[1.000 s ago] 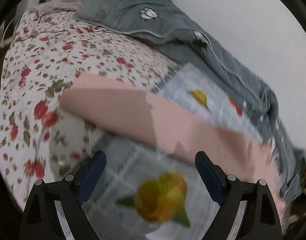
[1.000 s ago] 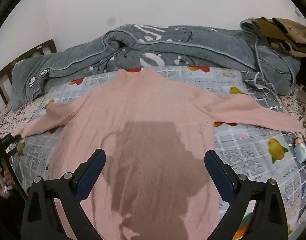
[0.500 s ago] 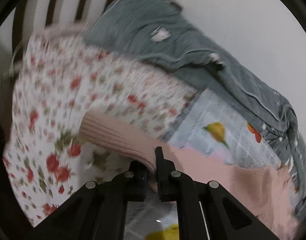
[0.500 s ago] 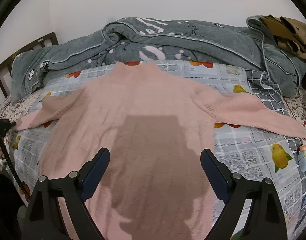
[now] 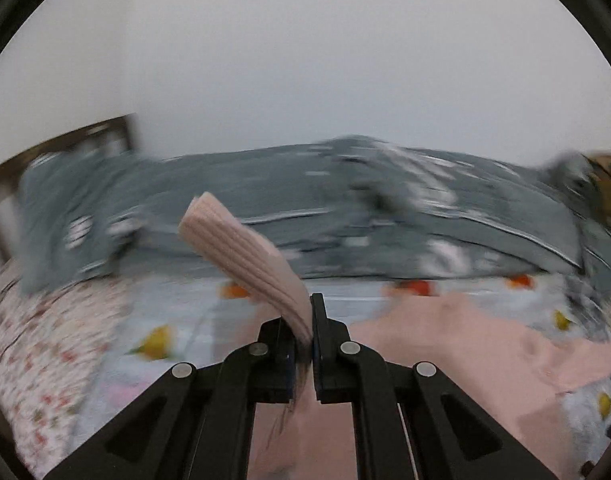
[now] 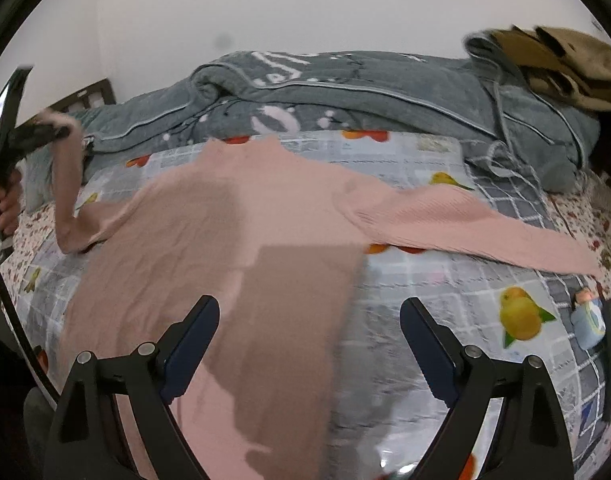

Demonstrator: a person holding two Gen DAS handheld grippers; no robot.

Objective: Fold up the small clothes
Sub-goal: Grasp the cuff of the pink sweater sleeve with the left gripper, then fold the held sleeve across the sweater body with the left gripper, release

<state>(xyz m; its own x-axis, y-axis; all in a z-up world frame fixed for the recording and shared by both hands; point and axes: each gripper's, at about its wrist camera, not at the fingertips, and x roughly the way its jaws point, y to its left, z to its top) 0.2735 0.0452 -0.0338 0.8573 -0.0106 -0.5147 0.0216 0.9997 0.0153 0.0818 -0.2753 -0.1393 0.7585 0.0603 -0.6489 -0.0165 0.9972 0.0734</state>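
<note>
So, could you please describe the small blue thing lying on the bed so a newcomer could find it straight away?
Start at the bed with its fruit-print sheet and go to its right edge, past the pink sweater. Just right of the big printed orange lies a small pale blue bottle, the only hard object there.

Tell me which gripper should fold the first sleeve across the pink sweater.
Left. The left gripper is shut on the pink ribbed sleeve and holds it off the bed; the right gripper hangs open, empty.
</note>
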